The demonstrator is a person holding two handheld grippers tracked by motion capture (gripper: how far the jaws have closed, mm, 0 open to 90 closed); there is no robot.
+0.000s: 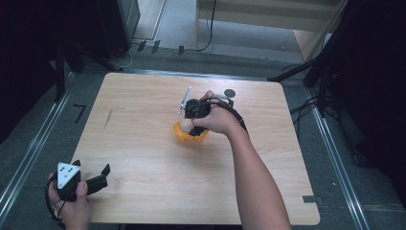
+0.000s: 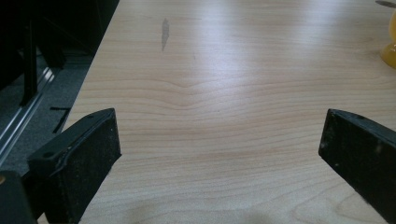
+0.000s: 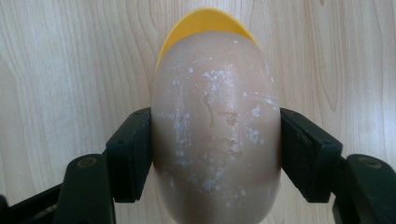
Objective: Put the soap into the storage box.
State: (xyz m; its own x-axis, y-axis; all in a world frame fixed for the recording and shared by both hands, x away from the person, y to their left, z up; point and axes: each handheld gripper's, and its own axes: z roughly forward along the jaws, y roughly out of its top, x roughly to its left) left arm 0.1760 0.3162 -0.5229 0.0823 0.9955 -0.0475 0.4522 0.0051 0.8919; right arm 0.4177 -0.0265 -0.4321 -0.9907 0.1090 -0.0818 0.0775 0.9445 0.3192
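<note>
A tan egg point(image 3: 215, 130) with white flecks sits between the two black pads of my right gripper point(image 3: 215, 149), which is shut on its sides. Beneath it peeks the rim of a yellow bowl point(image 3: 203, 21). In the high view the right gripper point(image 1: 187, 125) points down over the yellow bowl point(image 1: 191, 136) at the table's middle, with the egg point(image 1: 185, 125) at the bowl's mouth. My left gripper point(image 1: 104, 173) rests low at the table's near left corner, jaws wide apart. Its own view shows the left gripper point(image 2: 219, 144) open over bare wood.
The table point(image 1: 143, 143) is light wood with rounded corners. A thin white stick point(image 1: 185, 99) lies just behind the bowl, and a small dark disc point(image 1: 230, 93) lies farther back right. Dark stands and cables surround the table on the floor.
</note>
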